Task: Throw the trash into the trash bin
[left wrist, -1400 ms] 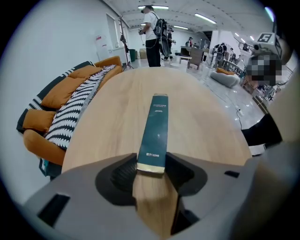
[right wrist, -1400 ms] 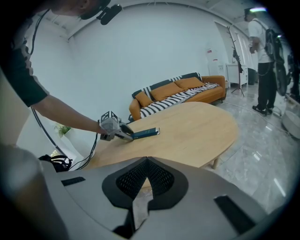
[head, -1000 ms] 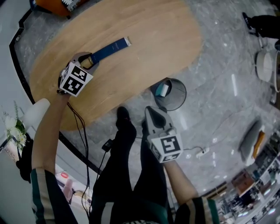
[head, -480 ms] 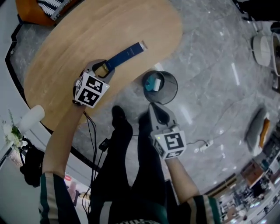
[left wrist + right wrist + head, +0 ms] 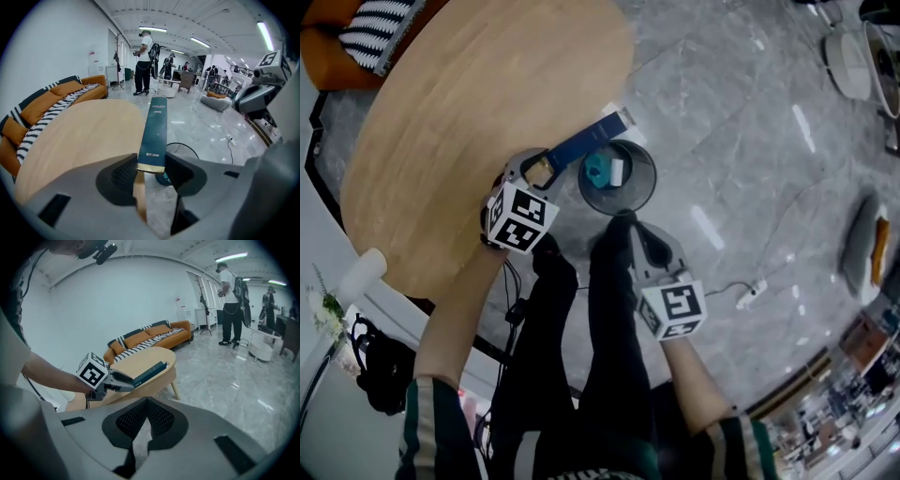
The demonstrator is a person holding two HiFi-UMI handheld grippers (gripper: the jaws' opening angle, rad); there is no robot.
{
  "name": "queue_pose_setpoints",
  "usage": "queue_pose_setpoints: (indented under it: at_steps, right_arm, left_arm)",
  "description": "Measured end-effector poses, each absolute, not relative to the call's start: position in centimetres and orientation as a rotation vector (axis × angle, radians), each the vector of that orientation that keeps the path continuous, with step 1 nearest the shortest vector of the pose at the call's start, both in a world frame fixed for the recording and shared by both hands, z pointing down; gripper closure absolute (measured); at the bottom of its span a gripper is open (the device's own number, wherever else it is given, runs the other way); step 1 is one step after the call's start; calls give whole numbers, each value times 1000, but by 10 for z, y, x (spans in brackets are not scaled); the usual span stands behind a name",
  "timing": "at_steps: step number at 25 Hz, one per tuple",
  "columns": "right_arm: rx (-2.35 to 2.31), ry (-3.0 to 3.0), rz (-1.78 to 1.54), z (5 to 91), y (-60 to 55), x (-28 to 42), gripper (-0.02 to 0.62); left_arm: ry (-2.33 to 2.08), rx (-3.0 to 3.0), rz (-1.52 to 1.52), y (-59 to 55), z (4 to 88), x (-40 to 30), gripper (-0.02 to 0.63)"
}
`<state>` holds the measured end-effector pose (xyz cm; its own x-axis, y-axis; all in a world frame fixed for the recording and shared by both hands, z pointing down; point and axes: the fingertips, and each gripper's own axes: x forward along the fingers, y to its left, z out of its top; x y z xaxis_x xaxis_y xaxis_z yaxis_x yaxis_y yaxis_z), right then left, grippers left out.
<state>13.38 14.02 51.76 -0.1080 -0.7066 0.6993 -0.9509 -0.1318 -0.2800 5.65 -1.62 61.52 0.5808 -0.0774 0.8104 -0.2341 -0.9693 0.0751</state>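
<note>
Near the round bin (image 5: pixel 649 190), left claw (image 5: pixel 546 167) clamps a slim blue box (image 5: pixel 586 142).

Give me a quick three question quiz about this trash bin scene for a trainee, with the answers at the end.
1. True or false: the right gripper holds something.
2. The trash bin is: A empty, B upright with items inside, C tipped over.
3. Which gripper grips the long blue box?
Key: 1 false; 2 B; 3 the left gripper.
</note>
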Motion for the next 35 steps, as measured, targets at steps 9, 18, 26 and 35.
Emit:
queue_pose_setpoints:
  at_steps: [9, 18, 26, 35]
  right_arm:
    - [1880, -1767, 1135, 538, 178, 162, 595]
    - [1906, -1729, 1177, 570, 213, 177, 595]
    - [1857, -1664, 1237, 584, 241, 186, 595]
    - [1908, -1674, 1222, 584, 243, 194, 595]
  left_arm:
    - [-199, 2507, 1448, 52, 700, 77, 422]
    - [-246, 2306, 1546, 106, 801, 75, 420]
    - [-308, 2266, 1753, 115, 847, 86, 420]
    - [-283, 2304, 1733, 122, 843, 93, 420]
